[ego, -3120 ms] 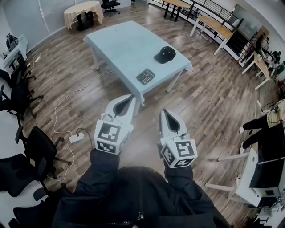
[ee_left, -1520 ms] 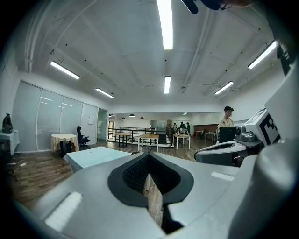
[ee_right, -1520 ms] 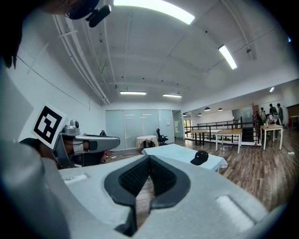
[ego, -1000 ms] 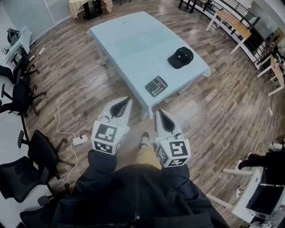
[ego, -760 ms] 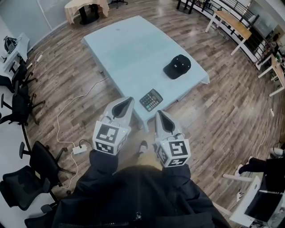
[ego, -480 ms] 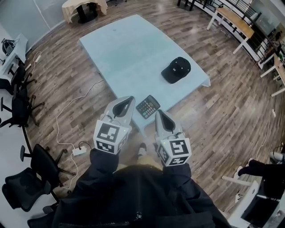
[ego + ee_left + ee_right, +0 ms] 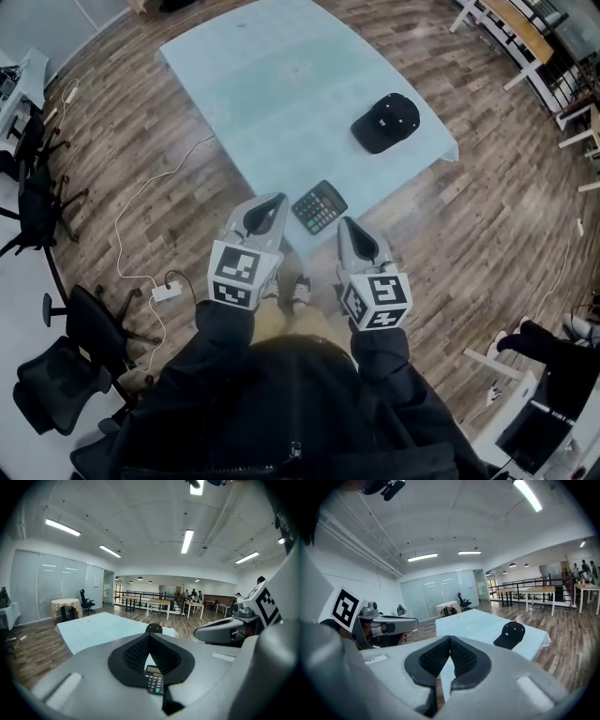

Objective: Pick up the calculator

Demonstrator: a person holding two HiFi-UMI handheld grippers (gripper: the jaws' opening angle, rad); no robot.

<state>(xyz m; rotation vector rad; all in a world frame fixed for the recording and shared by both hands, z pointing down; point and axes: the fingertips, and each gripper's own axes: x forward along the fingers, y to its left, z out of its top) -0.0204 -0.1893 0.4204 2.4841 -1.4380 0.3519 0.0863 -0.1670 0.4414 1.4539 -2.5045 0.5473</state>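
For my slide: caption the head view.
Shut, the left gripper and right gripper flank the calculator on a table; black cap beyond.

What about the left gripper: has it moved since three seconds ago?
Yes. The left gripper has come toward the table: earlier short of its near corner, its tips now appear beside the calculator.

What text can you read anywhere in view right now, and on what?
No text can be read.
Calculator: key and display marks too small.
Cap: front logo too small.
Left cube, right cube: square code patterns only, no words.
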